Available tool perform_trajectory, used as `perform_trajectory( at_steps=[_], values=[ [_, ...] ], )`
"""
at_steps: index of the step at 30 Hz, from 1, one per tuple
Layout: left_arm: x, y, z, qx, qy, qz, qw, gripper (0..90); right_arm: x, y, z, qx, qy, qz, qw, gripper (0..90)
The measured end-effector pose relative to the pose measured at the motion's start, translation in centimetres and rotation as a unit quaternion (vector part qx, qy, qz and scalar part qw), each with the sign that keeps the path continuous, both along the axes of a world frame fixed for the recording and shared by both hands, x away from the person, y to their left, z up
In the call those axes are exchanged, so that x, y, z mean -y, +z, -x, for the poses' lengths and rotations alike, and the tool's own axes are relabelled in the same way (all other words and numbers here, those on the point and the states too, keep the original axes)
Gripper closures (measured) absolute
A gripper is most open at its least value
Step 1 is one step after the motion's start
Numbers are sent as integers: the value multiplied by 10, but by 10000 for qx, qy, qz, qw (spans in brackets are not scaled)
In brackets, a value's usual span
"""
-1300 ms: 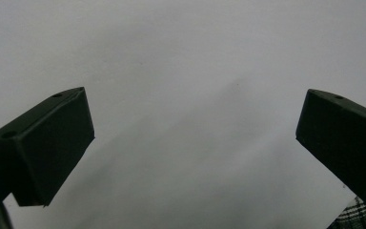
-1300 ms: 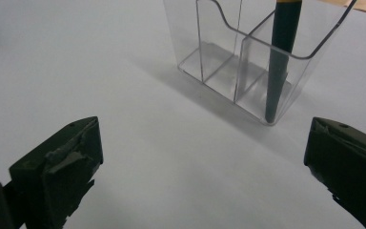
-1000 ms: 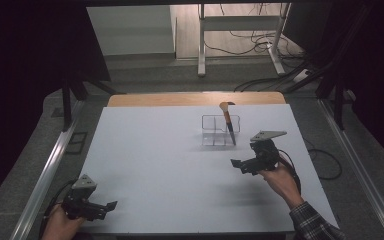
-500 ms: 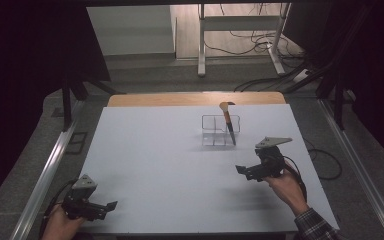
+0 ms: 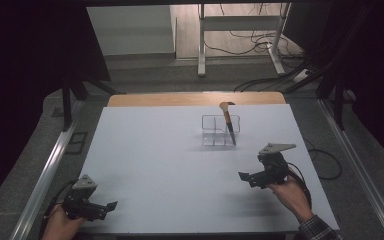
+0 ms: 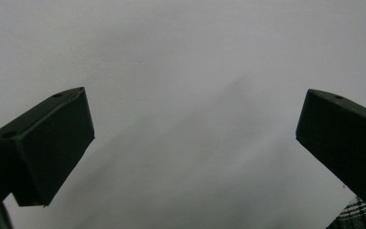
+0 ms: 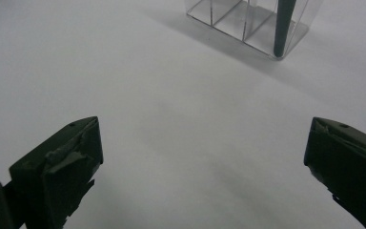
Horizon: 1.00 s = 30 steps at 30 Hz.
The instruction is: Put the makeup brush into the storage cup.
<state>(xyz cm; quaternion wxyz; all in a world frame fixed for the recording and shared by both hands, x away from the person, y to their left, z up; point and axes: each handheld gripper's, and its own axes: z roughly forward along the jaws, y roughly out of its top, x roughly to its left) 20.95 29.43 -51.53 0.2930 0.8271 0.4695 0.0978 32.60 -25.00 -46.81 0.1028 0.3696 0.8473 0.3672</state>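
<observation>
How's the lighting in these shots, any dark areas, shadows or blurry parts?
High view: the white table is evenly lit, the surroundings fall to near black, and the clear organizer with the knife casts a soft shadow to its left. Left gripper view: the left hand-held gripper has dark, soft-edged jaws over featureless table. Right gripper view: the right hand-held gripper looks blurred up close, the organizer sharper.

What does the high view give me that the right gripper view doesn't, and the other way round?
High view alone: both hands, the left gripper at the near left corner, the knife's brown handle, and the floor with cables beyond the table.

Right gripper view alone: a close look between the right gripper's wide-open jaws, with torn tape on one pad.

Both: the white table, the clear divided holder and the dark knife blade standing in it.
</observation>
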Motion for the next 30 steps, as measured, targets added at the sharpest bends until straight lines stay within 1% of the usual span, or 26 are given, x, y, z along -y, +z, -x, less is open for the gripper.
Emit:
perform_trajectory(
  at_steps=[8,18,22,30],
  values=[
    [0,0,0,-7,6,-4,10000,0,7,0,8,-2,-22,-29,10000,0],
    [-1,0,-1,-33,44,40,10000,0,18,0,18,-27,-88,11,10000,0],
    [0,0,-1,-42,24,-9,10000,0,23,0,22,-35,-124,60,9999,0],
    [1,0,0,-48,23,-73,10000,0,32,-1,29,-85,-182,79,9998,0]
  ],
)
